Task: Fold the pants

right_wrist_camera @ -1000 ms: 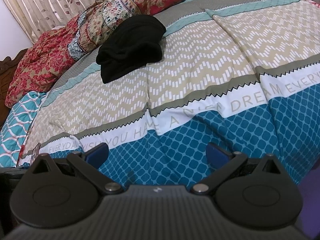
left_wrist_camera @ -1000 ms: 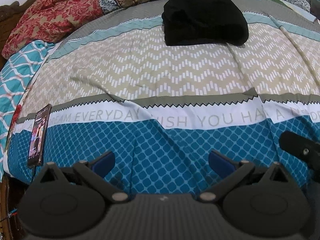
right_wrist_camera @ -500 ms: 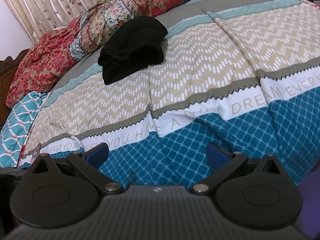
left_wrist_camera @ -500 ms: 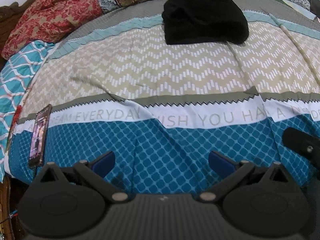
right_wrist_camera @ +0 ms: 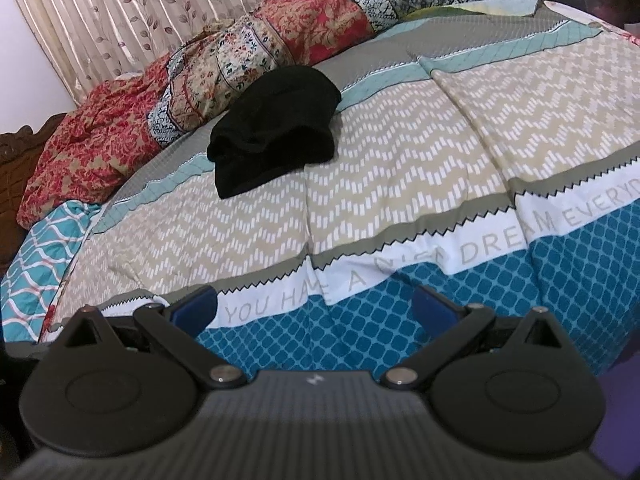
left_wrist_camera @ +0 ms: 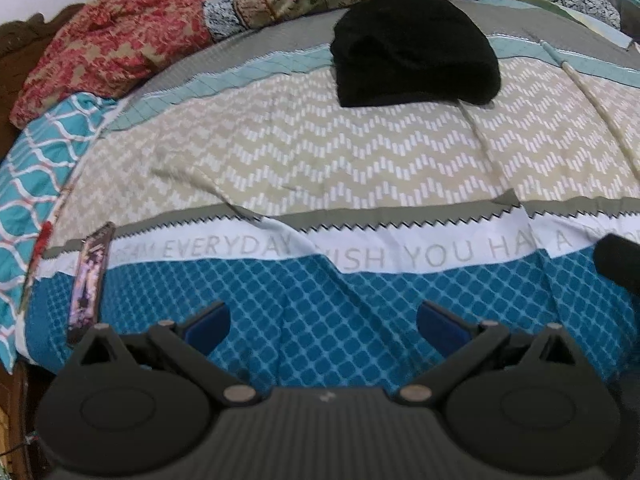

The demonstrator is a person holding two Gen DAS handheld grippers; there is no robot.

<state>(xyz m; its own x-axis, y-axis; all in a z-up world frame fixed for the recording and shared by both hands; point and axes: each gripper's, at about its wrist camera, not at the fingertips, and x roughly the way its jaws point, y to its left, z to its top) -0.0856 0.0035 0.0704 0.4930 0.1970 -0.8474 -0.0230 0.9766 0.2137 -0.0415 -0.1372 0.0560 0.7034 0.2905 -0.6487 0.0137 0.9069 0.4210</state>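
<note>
Lying bunched on bedspread (left_wrist_camera: 320,168), black pants (left_wrist_camera: 416,52)

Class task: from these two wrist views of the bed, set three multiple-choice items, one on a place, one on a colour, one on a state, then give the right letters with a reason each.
1. Where do the black pants lie?
A. far side of the bedspread, near the pillows
B. on the blue band beside the tongs
C. on the floor

2. What colour are the fingertips of the left tongs?
A. red
B. blue
C. white

3. How do the right tongs stand?
A. shut on the pants
B. shut on the phone
C. open, holding nothing

Answers:
1 A: the bundle sits beyond the zigzag band of the bedspread, by the pillows.
2 B: both pads show dark blue.
3 C: a wide gap shows only bedspread.
</note>
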